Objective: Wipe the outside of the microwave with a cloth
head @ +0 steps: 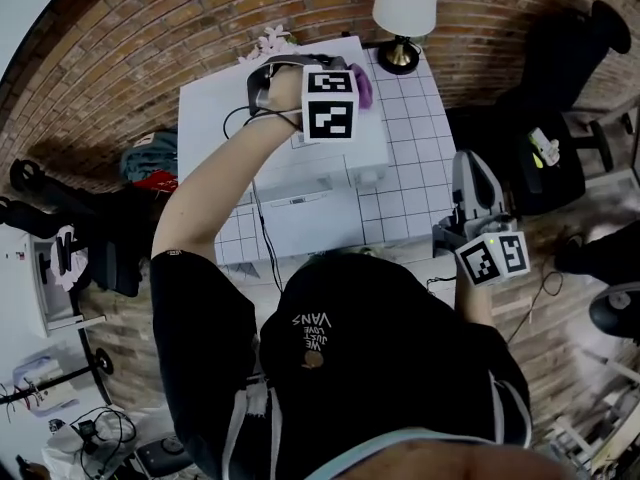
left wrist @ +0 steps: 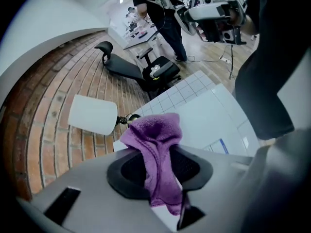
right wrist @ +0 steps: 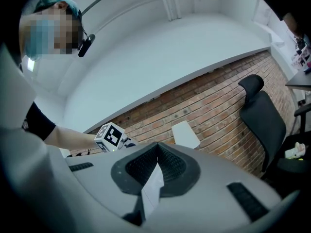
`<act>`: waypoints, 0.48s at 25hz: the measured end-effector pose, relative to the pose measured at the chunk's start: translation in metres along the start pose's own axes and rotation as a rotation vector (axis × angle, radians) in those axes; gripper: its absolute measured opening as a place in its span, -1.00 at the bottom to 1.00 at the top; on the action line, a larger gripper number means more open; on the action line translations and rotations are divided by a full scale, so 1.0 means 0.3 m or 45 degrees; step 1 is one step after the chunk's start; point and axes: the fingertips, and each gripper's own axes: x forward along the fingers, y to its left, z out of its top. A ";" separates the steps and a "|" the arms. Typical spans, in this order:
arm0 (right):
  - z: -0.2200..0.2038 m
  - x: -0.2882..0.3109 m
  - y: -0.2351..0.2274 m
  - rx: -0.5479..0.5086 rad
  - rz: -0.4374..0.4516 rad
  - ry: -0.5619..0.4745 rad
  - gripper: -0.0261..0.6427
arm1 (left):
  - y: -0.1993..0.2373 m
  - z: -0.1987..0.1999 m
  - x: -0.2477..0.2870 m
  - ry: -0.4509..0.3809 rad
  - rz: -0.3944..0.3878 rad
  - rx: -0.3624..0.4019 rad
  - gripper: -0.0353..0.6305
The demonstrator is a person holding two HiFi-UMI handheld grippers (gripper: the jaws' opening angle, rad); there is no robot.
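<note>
Black short-sleeved T-shirt [head: 380, 338], white lettering

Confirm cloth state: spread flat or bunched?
Bunched. The cloth is pinched between the shut jaws of the left gripper, crumpled in folds above them with a tail hanging below.

In front of me stands a table [head: 410, 158] with a top of white square tiles and dark grout lines, pushed up against a brick wall. A white microwave [head: 205, 118] sits directly on it and takes up most of the left and middle of the top, with its front toward me. Bare tiles show along its right side and in a narrow strip before its front. At the back right corner of the table stands a lamp [head: 404, 8] with a white shade and a brass-coloured base, just beside the microwave's rear corner and close to the wall.
</note>
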 end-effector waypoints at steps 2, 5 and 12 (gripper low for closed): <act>0.008 -0.011 -0.014 -0.003 -0.009 -0.004 -0.92 | 0.008 0.056 0.009 -0.019 0.001 0.028 -0.51; 0.015 -0.018 -0.023 -0.007 -0.011 -0.007 -0.92 | 0.015 0.084 0.018 -0.036 0.012 0.041 -0.51; 0.003 0.026 0.027 -0.012 0.052 0.018 -0.92 | -0.012 -0.032 -0.047 -0.067 0.025 -0.067 -0.51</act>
